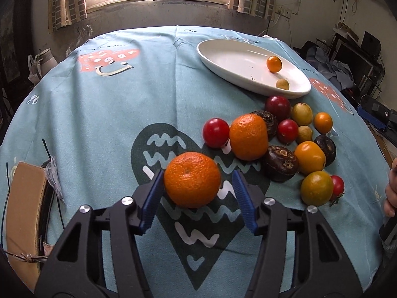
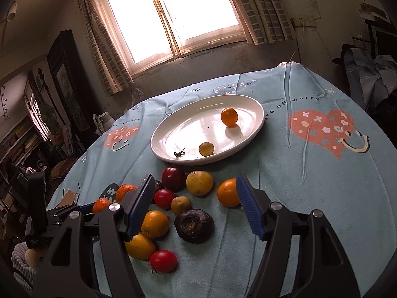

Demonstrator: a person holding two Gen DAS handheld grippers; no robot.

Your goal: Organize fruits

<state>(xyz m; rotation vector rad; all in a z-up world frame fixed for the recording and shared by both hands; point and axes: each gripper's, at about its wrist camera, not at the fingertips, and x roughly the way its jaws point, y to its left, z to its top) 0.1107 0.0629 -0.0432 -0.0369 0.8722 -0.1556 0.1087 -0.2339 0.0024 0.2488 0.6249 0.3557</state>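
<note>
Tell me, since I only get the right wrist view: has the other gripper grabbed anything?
Observer: Not yet. The left gripper is open, with a mandarin between its fingers; one pad stands clear of it.
Operator: What lies under that mandarin?
Observer: A dark heart print on the cloth.
Operator: I see one dark fruit plainly. Any more?
Observer: Yes, three dark fruits sit in the pile.
</note>
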